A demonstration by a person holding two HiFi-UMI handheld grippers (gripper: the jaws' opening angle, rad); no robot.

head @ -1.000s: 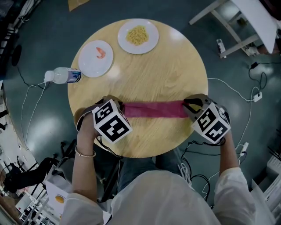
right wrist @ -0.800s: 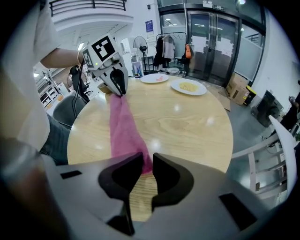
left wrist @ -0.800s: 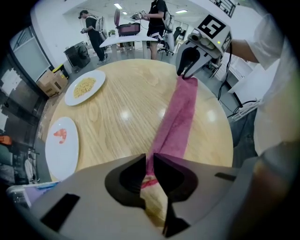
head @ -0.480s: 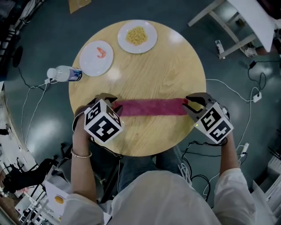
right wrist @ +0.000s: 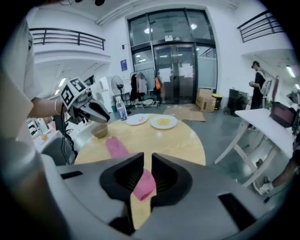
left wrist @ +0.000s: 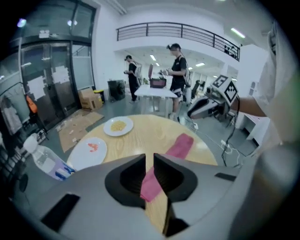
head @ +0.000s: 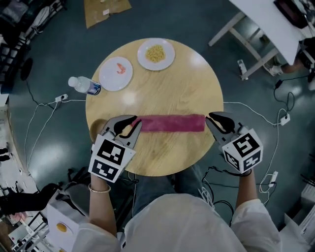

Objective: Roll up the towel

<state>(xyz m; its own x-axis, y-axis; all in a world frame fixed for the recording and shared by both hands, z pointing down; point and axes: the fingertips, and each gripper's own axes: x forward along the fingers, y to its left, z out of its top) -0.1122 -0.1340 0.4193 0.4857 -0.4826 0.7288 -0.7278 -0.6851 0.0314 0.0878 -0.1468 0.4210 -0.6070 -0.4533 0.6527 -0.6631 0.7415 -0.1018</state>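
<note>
Hold the left claw (head: pixel 134 123), just closed to a narrow slit with nothing in it, clear of the left end of the towel (head: pixel 172 123), a rolled-looking strip lying parallel to the near edge of the desk (head: pixel 167 74). Avoid brushing that strip loose, since the roll looks about done. Lift the right claw (head: pixel 210 118), likewise just narrowed and empty, evenly off the right end.

We see a round wooden table (head: pixel 167 88). On its far side sit a shrimp plate (head: pixel 115 74) and, near it, a plate of yellow food (head: pixel 156 54). A bottle (head: pixel 84 85) lies just off the table's left edge. Farther out we see cardboard (head: pixel 106 10) on the floor, a white desk (head: pixel 256 15) and cables (head: pixel 251 106).
</note>
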